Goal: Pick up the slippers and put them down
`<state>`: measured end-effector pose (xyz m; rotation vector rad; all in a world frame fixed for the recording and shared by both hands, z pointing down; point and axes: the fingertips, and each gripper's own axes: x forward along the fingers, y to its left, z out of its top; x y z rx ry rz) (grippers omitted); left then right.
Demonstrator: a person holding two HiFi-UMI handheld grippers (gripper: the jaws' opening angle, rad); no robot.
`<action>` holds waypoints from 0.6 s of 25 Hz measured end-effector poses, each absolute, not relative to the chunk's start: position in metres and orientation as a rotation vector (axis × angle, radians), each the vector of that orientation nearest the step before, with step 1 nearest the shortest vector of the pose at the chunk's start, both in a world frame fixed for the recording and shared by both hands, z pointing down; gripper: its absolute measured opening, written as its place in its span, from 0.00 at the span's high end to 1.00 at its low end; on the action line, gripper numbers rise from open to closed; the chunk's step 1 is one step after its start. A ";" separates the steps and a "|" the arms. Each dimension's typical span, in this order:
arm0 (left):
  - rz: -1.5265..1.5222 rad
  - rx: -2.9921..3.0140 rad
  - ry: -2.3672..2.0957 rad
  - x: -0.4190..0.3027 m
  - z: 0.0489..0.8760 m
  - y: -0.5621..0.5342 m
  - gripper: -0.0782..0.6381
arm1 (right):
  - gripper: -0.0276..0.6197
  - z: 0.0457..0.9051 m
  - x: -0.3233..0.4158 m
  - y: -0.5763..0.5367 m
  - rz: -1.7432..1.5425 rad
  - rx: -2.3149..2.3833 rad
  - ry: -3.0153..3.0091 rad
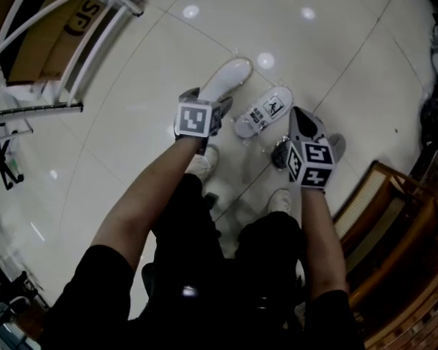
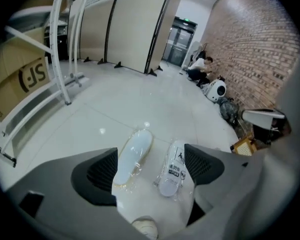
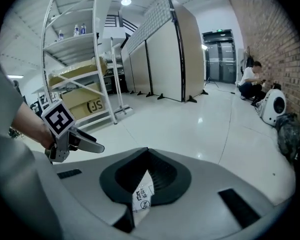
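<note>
Two white slippers in clear plastic wrap lie side by side on the pale tiled floor. The left slipper (image 1: 230,75) (image 2: 135,154) is plain. The right slipper (image 1: 266,110) (image 2: 173,171) carries a printed label. My left gripper (image 1: 208,99) (image 2: 151,156) (image 3: 72,140) hangs above them, open and empty, and both slippers show on the floor between its pads. My right gripper (image 1: 298,117) (image 3: 147,156) is shut to the right of the labelled slipper. A small white printed slip (image 3: 142,196) is pinched between its pads; what it belongs to I cannot tell.
A white metal rack (image 1: 66,42) (image 3: 75,49) with cardboard boxes stands at the left. Wooden furniture (image 1: 394,217) lies at the right, along a brick wall (image 2: 255,49). The person's own shoes (image 1: 202,162) stand just behind the slippers. Partition panels (image 3: 165,54) and a crouching person (image 3: 250,81) are far off.
</note>
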<state>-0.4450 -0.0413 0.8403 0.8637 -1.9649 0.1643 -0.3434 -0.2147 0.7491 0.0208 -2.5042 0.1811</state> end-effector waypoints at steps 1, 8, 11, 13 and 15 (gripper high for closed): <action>0.158 0.882 -1.995 -0.449 0.820 -0.043 0.30 | 0.97 0.736 -0.343 -0.217 0.178 0.026 -2.514; 0.106 0.945 -2.210 -0.444 0.665 -0.028 0.30 | 0.97 0.619 -0.322 -0.210 0.093 0.063 -2.603; 0.123 0.992 -2.385 -0.454 0.587 -0.034 0.30 | 0.97 0.558 -0.327 -0.215 0.035 0.091 -2.699; 0.139 1.031 -2.465 -0.441 0.545 -0.031 0.30 | 0.97 0.529 -0.314 -0.210 0.003 0.098 -2.729; 0.139 1.084 -2.534 -0.417 0.507 -0.023 0.30 | 0.97 0.501 -0.292 -0.202 -0.032 0.108 -2.763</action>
